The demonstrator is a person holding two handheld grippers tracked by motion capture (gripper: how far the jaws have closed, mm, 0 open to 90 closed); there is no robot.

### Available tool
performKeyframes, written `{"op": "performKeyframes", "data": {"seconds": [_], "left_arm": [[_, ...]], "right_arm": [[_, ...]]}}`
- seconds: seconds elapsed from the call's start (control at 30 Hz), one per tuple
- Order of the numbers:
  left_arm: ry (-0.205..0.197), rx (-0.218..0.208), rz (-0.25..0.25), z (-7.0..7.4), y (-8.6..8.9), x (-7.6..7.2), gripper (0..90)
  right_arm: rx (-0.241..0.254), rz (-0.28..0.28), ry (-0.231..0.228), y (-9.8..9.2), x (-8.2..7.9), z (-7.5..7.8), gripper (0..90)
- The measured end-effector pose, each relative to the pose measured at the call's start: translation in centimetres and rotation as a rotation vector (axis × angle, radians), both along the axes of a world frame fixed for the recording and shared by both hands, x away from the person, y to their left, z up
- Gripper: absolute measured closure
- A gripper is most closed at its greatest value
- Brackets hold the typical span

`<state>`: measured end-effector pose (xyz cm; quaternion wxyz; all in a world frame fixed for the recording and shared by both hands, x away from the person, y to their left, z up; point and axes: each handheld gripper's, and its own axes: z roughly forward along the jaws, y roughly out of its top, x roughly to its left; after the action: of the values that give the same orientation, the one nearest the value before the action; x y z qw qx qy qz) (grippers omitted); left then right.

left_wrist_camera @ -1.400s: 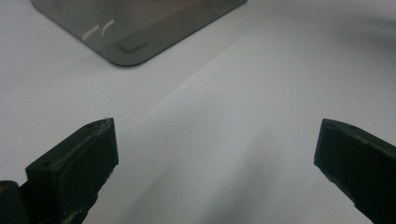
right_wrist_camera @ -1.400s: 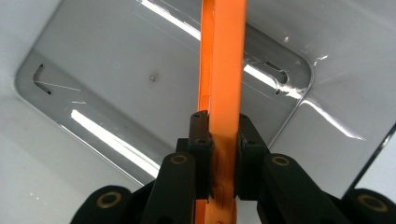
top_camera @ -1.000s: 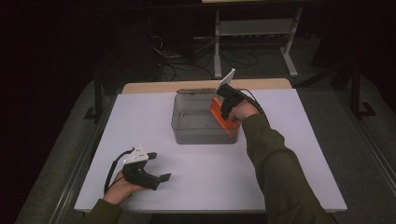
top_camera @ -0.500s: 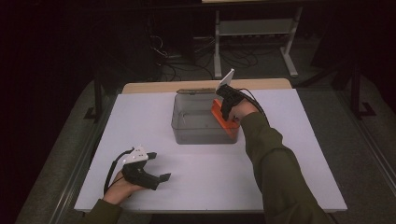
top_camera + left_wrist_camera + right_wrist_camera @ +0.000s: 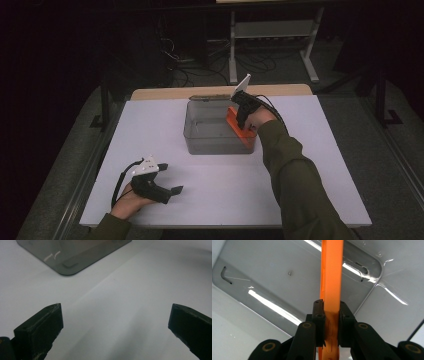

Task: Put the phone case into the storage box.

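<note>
A smoky grey see-through box (image 5: 200, 142) stands on the white table (image 5: 320, 165), toward the back. My right gripper (image 5: 244, 122) points down at the box's right side. It is shut on a flat orange plastic piece (image 5: 239, 131) that stands on edge along the right wall. In the right gripper view the jaws (image 5: 331, 307) pinch the orange piece (image 5: 332, 270) edge-on above the box floor (image 5: 274, 282). My left gripper (image 5: 171, 177) rests at the front left of the table, open. In its own view the left gripper (image 5: 116, 312) has nothing between its jaws, with a box corner (image 5: 75, 255) ahead.
A small hex key (image 5: 225, 275) and a tiny screw (image 5: 290, 272) lie on the box floor. A wooden strip (image 5: 210, 97) lies behind the box. Beyond the table, the dark floor holds cables and a metal stand (image 5: 270, 30). White table surface spreads between the grippers.
</note>
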<state>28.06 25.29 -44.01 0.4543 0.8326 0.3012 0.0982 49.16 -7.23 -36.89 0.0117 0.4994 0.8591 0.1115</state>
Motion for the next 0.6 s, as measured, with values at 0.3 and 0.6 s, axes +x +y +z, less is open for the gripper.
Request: {"op": "performKeyframes", "data": {"seconds": [0.3, 0.6], "left_arm": [[-0.002, 0.000, -0.001, 0.03, -0.01, -0.01, 0.0], [-0.002, 0.000, -0.001, 0.02, -0.01, -0.01, 0.0]], "right_arm": [[-0.003, -0.003, -0.003, 0.06, -0.01, -0.01, 76.4], [-0.007, 0.002, -0.009, 0.15, -0.06, 0.02, 72.5]]}}
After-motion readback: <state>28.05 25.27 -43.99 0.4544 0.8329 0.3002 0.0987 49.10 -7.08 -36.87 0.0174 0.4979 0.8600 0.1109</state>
